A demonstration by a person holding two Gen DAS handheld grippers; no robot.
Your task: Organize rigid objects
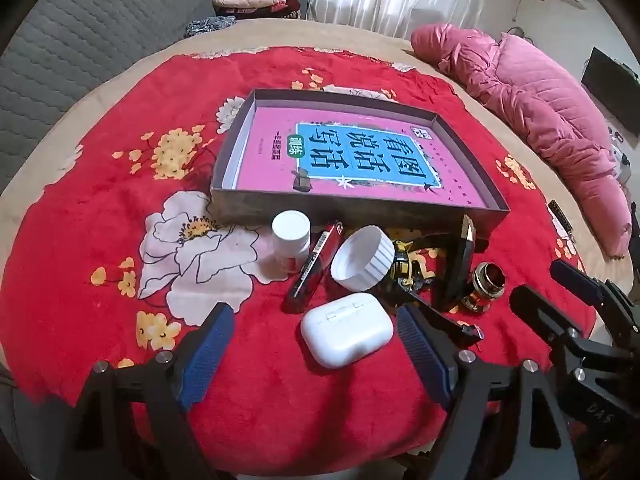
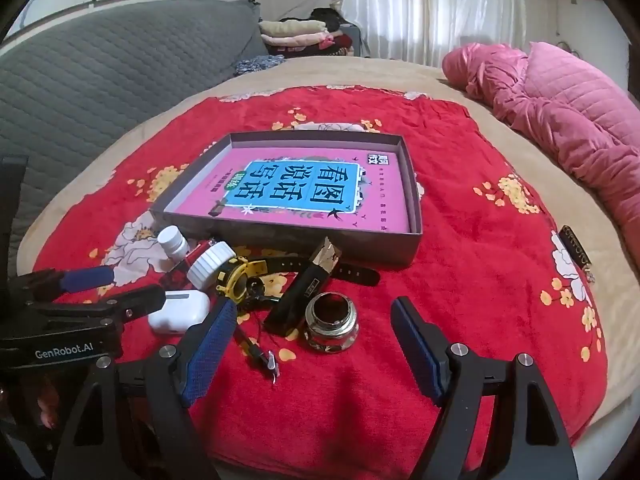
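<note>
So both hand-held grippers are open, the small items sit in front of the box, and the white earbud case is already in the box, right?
Not quite: the left wrist view shows the white earbud case on the red blanket in front of the box, between the left hand-held gripper's fingers. The rest holds.

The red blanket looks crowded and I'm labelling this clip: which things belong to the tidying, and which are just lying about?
Job: earbud case, white bottle, white cap, ink jar, black lighter, watch, grey tray.
Lying about: pink quilt, folded clothes.
</note>
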